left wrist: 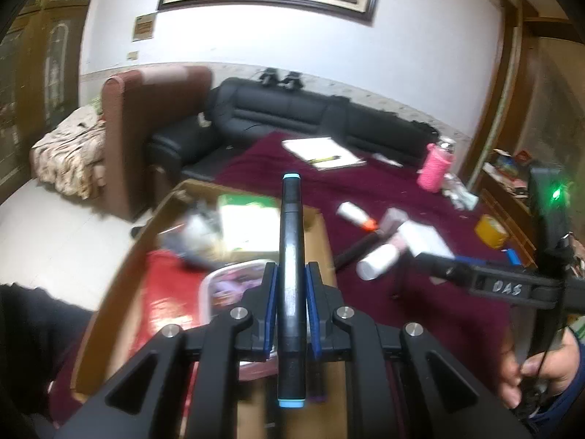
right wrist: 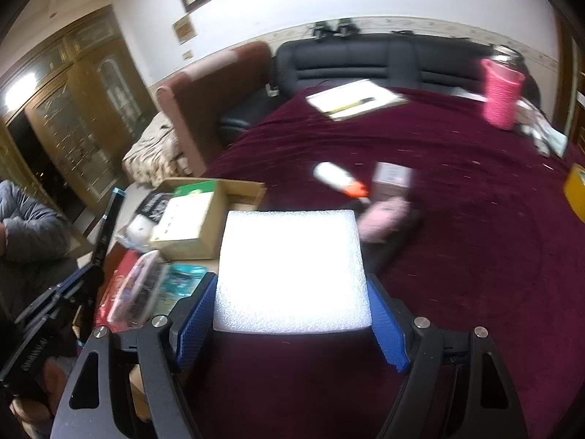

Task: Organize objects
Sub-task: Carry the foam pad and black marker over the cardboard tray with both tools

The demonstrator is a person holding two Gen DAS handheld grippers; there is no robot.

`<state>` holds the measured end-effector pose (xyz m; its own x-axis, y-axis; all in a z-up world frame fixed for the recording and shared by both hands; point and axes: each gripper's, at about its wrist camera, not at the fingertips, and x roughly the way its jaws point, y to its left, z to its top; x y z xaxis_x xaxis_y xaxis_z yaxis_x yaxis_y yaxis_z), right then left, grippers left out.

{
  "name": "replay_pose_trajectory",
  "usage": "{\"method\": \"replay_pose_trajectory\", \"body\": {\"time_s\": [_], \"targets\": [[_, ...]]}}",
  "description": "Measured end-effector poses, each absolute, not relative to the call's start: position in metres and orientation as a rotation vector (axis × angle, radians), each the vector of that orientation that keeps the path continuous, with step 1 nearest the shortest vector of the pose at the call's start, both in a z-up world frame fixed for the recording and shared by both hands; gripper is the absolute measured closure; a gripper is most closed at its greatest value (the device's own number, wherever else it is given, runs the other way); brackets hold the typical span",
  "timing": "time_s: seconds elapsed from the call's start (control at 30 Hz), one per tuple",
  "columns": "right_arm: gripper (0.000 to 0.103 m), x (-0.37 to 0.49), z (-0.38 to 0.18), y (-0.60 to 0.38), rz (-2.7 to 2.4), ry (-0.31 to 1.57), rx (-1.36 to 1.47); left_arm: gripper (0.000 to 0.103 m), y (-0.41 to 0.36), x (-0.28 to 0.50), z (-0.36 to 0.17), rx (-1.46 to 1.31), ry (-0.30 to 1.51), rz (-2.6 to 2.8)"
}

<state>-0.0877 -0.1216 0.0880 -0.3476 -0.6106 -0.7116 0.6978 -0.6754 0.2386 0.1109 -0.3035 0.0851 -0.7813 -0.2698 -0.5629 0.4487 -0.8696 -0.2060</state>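
The left gripper (left wrist: 291, 285) is clamping a slim black device with light-blue end caps (left wrist: 290, 256), its blue pads pressing on both flat sides near the middle, so the device is pointing straight out along the fingers. It is hanging above the open cardboard box (left wrist: 321, 241) at the edge of the worktop (right wrist: 457, 256), probably because the box is where the loose items are being collected; a green-and-white carton (left wrist: 248, 219), a clear plastic package (left wrist: 234, 281) and a red item (left wrist: 164, 285) are already lying inside.

The right gripper (right wrist: 292, 314) is standing fairly wide, its jaws set against the two opposite edges of a white foam block (right wrist: 290, 270), which is filling the whole gap between them. The block appears lifted over the maroon cloth near the box's right side, likely waiting its turn to go in.

Still lying on the cloth, well apart from the box, are a white tube with an orange cap (right wrist: 338, 179), a small pink carton (right wrist: 391, 179), a pink bottle (right wrist: 384, 219), a notepad with a pen (right wrist: 356, 100) and a flask in a pink knitted sleeve (right wrist: 501, 91). Judging by these, the sorting is only partly done.
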Motion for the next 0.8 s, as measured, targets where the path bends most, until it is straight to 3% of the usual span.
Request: {"method": "replay_pose_trajectory", "body": {"time_s": [0.8], "targets": [[0.019, -0.059, 0.052, -0.245, -1.887, 0.189, 1.092, 0.088, -0.360, 0.135, 0.042, 0.834, 0.547, -2.423]]}}
